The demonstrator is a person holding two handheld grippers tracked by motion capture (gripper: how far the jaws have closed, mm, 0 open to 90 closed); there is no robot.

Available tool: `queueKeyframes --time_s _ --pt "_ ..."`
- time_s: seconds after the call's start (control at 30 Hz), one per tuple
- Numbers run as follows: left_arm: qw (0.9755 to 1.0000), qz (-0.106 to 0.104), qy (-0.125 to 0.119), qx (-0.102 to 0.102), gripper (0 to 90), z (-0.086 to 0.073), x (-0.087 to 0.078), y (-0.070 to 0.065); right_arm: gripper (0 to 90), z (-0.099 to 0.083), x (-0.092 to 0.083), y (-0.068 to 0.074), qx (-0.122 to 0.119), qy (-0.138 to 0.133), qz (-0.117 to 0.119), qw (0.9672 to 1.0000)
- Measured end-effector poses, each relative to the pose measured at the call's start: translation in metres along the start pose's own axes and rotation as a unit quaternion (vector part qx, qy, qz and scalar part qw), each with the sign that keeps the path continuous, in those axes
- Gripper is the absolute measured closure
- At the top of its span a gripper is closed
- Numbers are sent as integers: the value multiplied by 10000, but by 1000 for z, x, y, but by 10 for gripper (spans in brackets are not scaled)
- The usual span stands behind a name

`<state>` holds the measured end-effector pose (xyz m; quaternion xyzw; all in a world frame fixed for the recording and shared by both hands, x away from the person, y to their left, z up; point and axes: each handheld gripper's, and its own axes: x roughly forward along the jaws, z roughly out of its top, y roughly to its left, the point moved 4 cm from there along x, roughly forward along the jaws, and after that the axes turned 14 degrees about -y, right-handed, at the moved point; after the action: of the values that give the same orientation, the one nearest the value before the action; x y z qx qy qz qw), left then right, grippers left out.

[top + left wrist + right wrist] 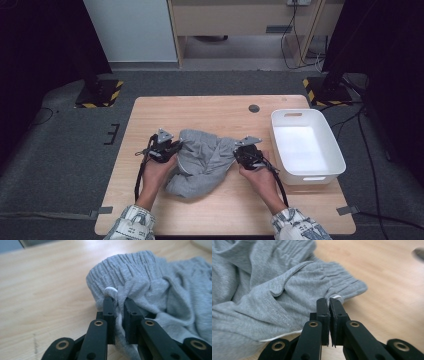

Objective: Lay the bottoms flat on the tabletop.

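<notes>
Two grippers clamping grey garment (202, 160), left gripper (117, 302) apparently pinching drawstring (110, 290)

High view: fixed above the near edge of the counter (220, 107), facing forward and down, far off.
Left gripper view: low behind the jaws, very near the grey garment (160, 290).
Right gripper view: likewise close, background perhaps blurred.
Shared: grey garment (200, 160) and counter wood.

Place: a lab-style recording room.
Floor: grey carpet (65, 150), seen around a wooden table (210, 107).
Upper corners: stand bases (100, 94) marked with hazard tape.
Upper right: trailing cables (295, 50).
</notes>
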<state>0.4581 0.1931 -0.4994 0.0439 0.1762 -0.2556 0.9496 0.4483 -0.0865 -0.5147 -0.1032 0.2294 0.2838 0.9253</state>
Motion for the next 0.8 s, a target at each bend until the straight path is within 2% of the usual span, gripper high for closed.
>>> queueKeyframes --time_s 0.1,0.2,0.27,0.4,0.47,0.53,0.6,0.67,0.8 --pt "9999 27 -120 122 816 7 -10 -1 875 13 -7 -4 -139 -32 -119 9998" --pt "9997 49 -107 206 820 8 -18 3 876 24 -12 -8 -242 -38 -240 9994" --pt "9999 70 -80 114 822 3 -22 9 876 26 -12 -12 -236 19 -294 9993" --pt "9999 124 56 103 826 -9 -25 18 875 15 -4 -17 -250 286 -338 9987" --pt "9999 91 50 37 826 -13 -23 18 873 6 4 -17 -181 412 -310 9985" --pt "9999 46 81 107 826 -14 -21 16 864 -1 10 -16 -78 424 -252 9988" --pt "9999 -46 55 74 826 -13 -20 13 800 -6 14 -15 -33 427 -204 9989" --pt "9999 -52 20 109 825 -10 -21 11 749 -6 12 -15 -4 423 -287 9987" --pt "9999 -54 -44 118 825 -6 -22 10 668 5 5 -15 -11 243 -345 9991"
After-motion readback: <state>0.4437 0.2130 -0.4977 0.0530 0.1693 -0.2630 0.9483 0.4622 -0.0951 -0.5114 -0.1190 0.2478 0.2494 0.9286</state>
